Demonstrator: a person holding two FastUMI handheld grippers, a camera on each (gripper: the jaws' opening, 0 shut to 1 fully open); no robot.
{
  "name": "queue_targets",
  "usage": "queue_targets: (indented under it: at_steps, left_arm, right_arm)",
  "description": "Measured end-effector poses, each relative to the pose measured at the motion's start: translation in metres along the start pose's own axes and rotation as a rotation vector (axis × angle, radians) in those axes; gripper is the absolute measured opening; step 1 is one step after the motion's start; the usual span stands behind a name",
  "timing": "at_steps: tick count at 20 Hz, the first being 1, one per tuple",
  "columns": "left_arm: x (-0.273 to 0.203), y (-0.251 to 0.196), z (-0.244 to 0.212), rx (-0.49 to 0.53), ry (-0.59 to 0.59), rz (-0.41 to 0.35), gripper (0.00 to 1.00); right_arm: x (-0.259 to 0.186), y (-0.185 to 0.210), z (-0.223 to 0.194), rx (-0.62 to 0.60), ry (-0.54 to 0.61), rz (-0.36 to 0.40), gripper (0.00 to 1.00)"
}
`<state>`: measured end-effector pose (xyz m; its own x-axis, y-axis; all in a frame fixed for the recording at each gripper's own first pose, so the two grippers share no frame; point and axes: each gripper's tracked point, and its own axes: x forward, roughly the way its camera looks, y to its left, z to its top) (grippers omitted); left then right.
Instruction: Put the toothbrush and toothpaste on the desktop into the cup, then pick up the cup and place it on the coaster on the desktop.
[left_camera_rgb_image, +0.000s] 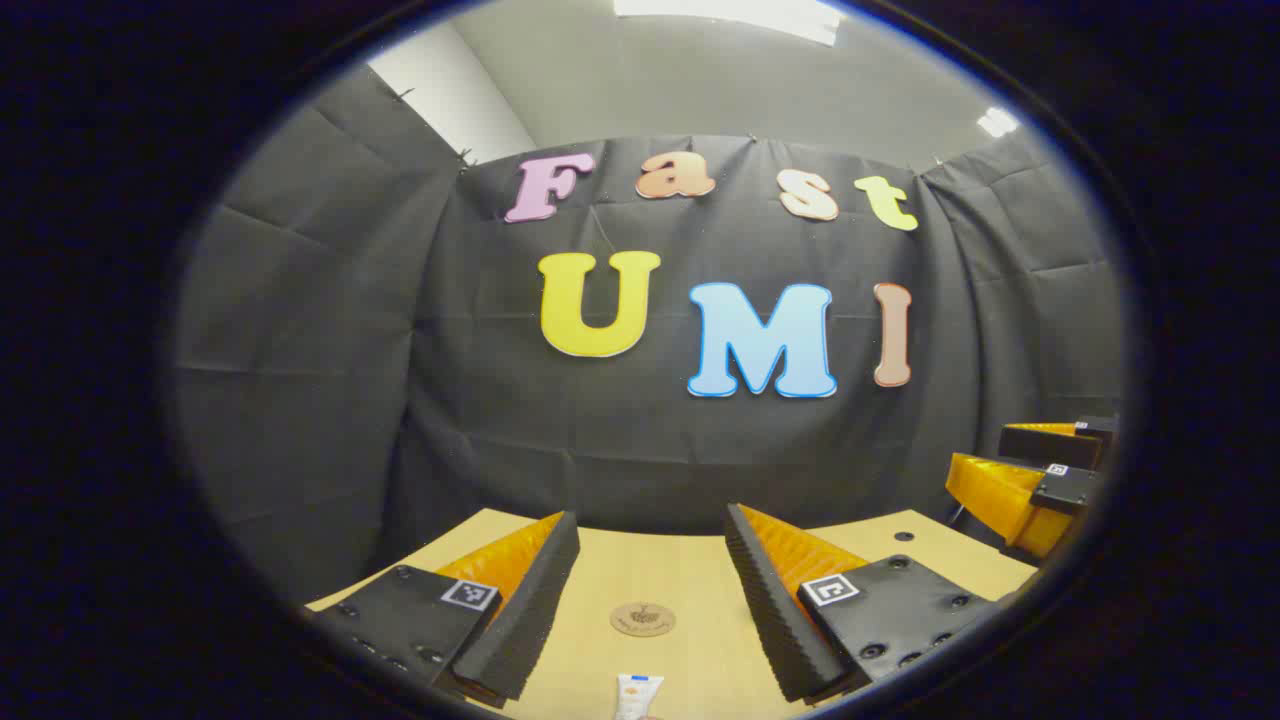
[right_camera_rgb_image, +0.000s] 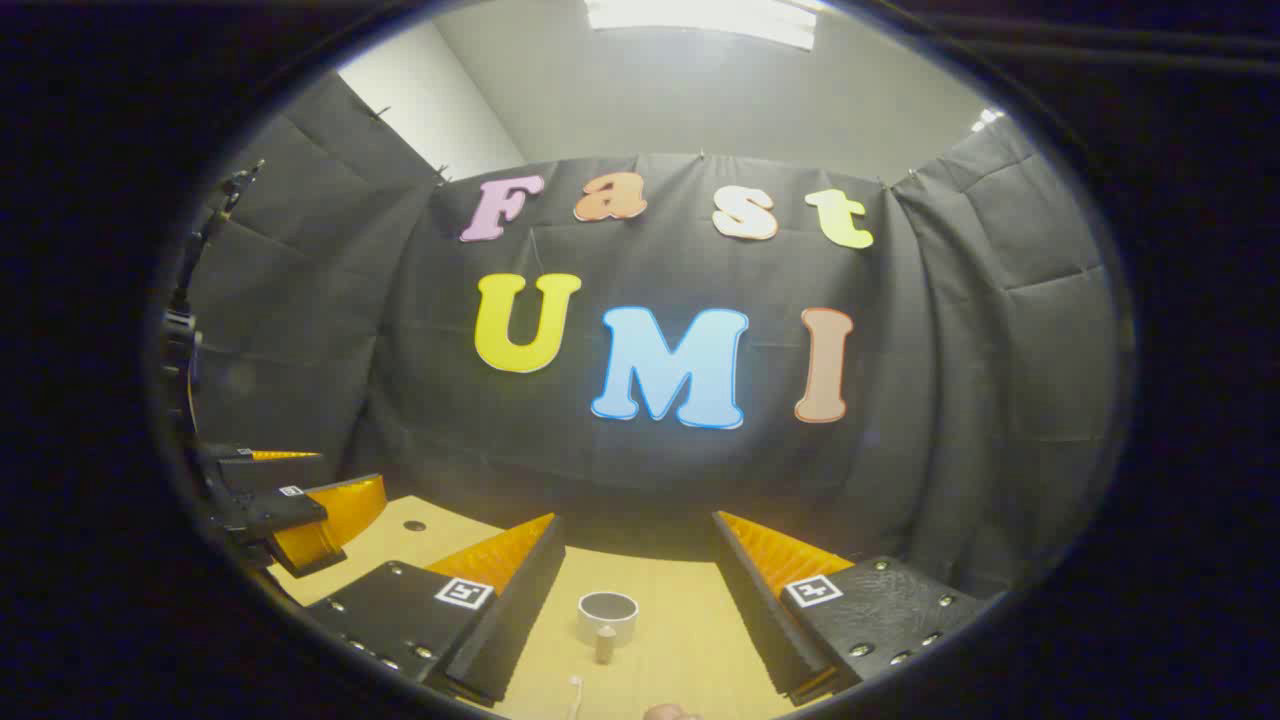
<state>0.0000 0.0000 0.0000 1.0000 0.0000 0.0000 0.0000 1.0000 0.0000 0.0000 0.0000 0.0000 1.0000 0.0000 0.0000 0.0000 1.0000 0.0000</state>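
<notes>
— Toothpaste (left_camera_rgb_image: 638, 696) is being seen nearest, lying on the desktop (left_camera_rgb_image: 700, 570) between the spread fingers of the left gripper (left_camera_rgb_image: 650, 600); the coaster (left_camera_rgb_image: 642, 619) is being shown beyond it

— And the right gripper (right_camera_rgb_image: 630, 600)?

— It is being held wide apart, nothing gripped, the cup (right_camera_rgb_image: 607, 616) standing between its fingers, the toothbrush (right_camera_rgb_image: 574, 695) nearer
</notes>
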Motion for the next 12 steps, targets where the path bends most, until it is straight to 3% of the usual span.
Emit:
queue_targets:
  at_steps: [1,7,12]
  left_arm:
    - [0.003,0.0,0.001,0.003,0.0,-0.016,0.94]
    - [0.026,-0.002,-0.012,-0.006,0.035,-0.079,0.94]
    - [0.034,0.01,-0.023,-0.01,0.065,-0.068,0.94]
  right_arm:
    - [0.001,0.0,-0.002,0.004,0.01,-0.013,0.9]
    - [0.006,-0.001,-0.02,0.013,0.102,-0.062,0.9]
    - [0.013,-0.004,-0.034,0.024,0.163,-0.081,0.9]
